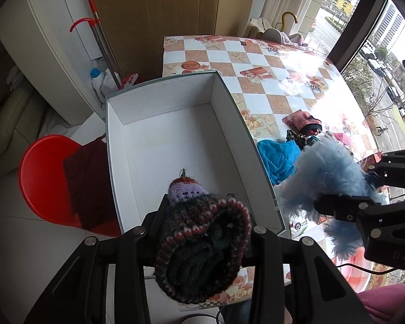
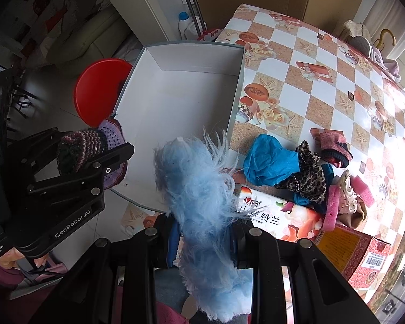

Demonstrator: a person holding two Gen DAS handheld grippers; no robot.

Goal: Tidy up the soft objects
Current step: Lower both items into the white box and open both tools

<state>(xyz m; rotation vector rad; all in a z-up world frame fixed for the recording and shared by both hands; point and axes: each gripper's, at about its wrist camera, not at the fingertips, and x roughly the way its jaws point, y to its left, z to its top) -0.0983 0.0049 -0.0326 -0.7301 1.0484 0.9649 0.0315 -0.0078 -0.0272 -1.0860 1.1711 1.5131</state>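
My left gripper point(image 1: 202, 229) is shut on a dark striped knit hat point(image 1: 202, 251) with a lilac knit piece point(image 1: 186, 191) under it, held over the near end of the empty white box point(image 1: 162, 135). It also shows in the right wrist view point(image 2: 94, 156). My right gripper point(image 2: 205, 232) is shut on a fluffy light-blue item point(image 2: 199, 186), held just right of the box point(image 2: 175, 94); it also shows in the left wrist view point(image 1: 329, 172). On the table lie a blue cloth point(image 2: 267, 162), a leopard-print piece point(image 2: 307, 175) and a pink knit item point(image 2: 334, 145).
Checkered tablecloth point(image 2: 310, 86) covers the table. A printed carton point(image 2: 297, 221) and a red box point(image 2: 361, 253) lie at the near right with pink sponges and a small spotted item point(image 2: 345, 194). A red chair point(image 1: 40, 178) with dark cloth stands left of the box.
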